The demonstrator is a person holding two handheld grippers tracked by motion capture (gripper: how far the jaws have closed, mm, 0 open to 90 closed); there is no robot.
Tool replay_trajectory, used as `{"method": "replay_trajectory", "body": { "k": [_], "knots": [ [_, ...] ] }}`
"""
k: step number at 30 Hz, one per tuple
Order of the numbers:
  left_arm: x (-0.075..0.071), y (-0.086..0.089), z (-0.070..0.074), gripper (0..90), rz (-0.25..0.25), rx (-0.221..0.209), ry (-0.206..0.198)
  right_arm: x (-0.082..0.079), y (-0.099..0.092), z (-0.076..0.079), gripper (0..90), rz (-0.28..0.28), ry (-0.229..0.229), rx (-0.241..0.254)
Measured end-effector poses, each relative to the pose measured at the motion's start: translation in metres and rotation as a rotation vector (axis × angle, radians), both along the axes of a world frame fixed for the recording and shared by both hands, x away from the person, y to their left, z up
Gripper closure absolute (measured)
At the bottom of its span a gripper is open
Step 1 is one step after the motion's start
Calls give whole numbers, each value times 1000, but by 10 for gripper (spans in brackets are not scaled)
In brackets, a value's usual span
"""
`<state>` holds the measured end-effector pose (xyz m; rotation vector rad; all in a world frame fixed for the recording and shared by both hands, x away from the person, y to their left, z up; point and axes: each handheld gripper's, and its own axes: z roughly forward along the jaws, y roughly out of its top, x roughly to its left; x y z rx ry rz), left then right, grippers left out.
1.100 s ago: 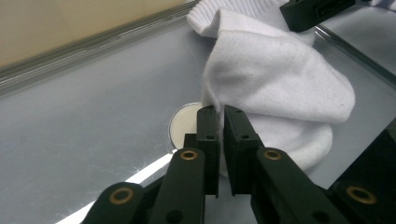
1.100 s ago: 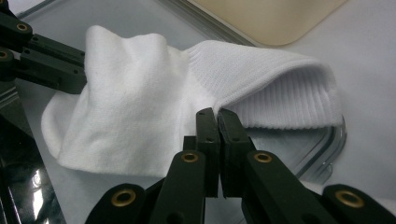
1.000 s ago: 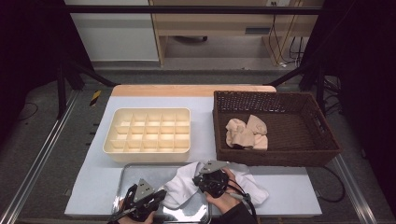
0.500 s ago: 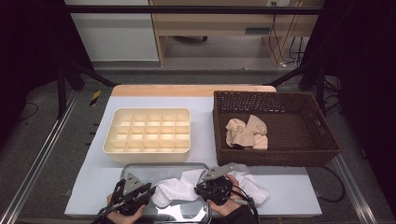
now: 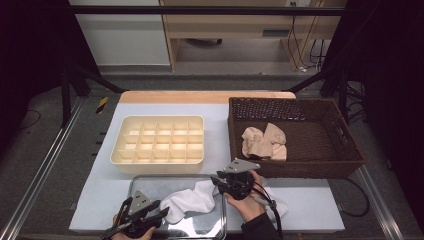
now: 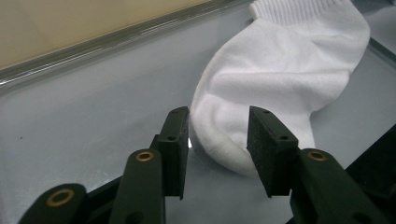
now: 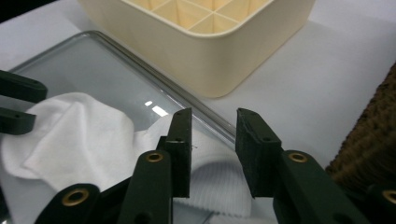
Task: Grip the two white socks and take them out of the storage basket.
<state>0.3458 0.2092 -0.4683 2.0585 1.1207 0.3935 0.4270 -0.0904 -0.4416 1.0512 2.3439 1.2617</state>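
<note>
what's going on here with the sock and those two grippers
A person holds a gripper in each hand over a white sock lying on a metal tray at the near edge of the table. The jaws of both the left gripper and the right gripper have just been opening, so the sock lies released, its toe between the left one's pads. A cream divided organiser and a wicker basket holding beige socks sit behind.

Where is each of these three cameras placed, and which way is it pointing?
High view: above the table's near edge, looking forward and down on the cream compartment box and brown wicker basket; hands enter from below.
Left gripper view: rides the left gripper, facing the white sock.
Right gripper view: rides the right gripper, facing the shiny metal tray.
All share the sock.
</note>
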Motion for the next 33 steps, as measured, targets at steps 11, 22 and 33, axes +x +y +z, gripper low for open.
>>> {"method": "replay_trajectory", "body": {
  "k": [11,22,33],
  "knots": [
    [4,3,-3,833,-17,26,25,8,5,-19,833,33,115,-96],
    [16,20,3,835,59,19,-34,-3,-4,2,856,29,12,-25],
    [22,25,-1,680,85,16,-26,-29,-7,-24,809,129,154,-55]
  ]
}}
